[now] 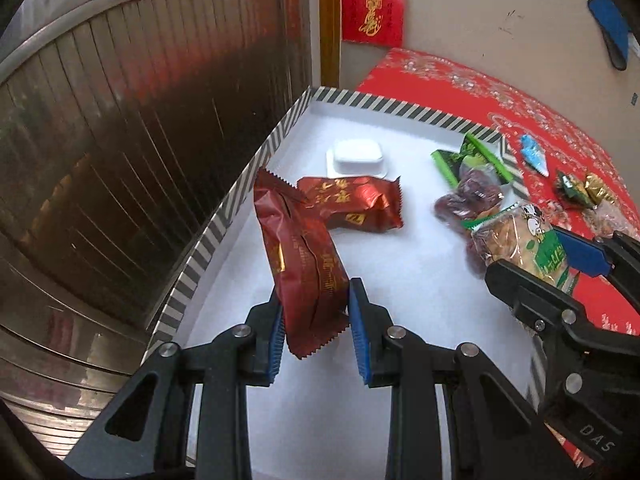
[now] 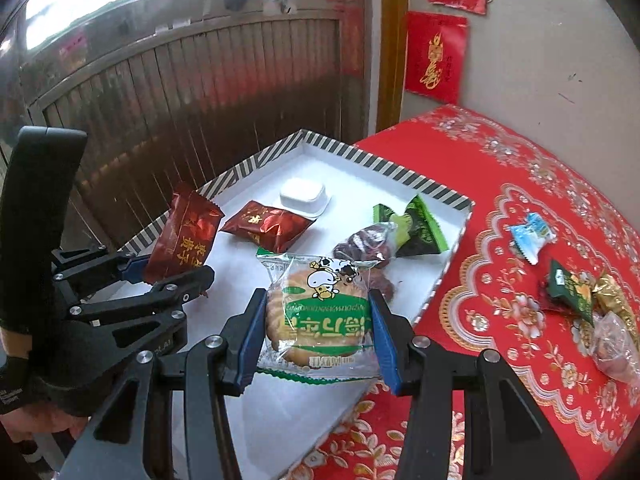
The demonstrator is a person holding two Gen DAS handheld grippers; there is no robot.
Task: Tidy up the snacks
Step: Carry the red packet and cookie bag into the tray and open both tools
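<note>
A white tray with a striped rim [image 1: 280,132] [image 2: 400,172] lies on a red tablecloth. My left gripper [image 1: 316,312] [image 2: 168,274] is shut on a dark red snack packet [image 1: 304,264] [image 2: 184,240], held above the tray's left side. My right gripper [image 2: 318,328] [image 1: 560,264] is shut on a clear-wrapped biscuit with green print [image 2: 320,312] [image 1: 524,240], held over the tray's near right part. In the tray lie a second red packet [image 1: 352,202] [image 2: 268,224], a white cup [image 1: 358,156] [image 2: 304,196], wrapped dates [image 1: 464,200] [image 2: 366,244] and a green packet [image 1: 476,158] [image 2: 420,228].
On the red tablecloth [image 2: 500,184] right of the tray lie a blue-white candy [image 2: 532,236] [image 1: 534,154], a dark green packet [image 2: 568,292] [image 1: 570,190], a gold candy [image 2: 614,296] [image 1: 598,188] and a clear packet [image 2: 612,344]. A brown slatted door [image 2: 180,92] stands left, behind the tray.
</note>
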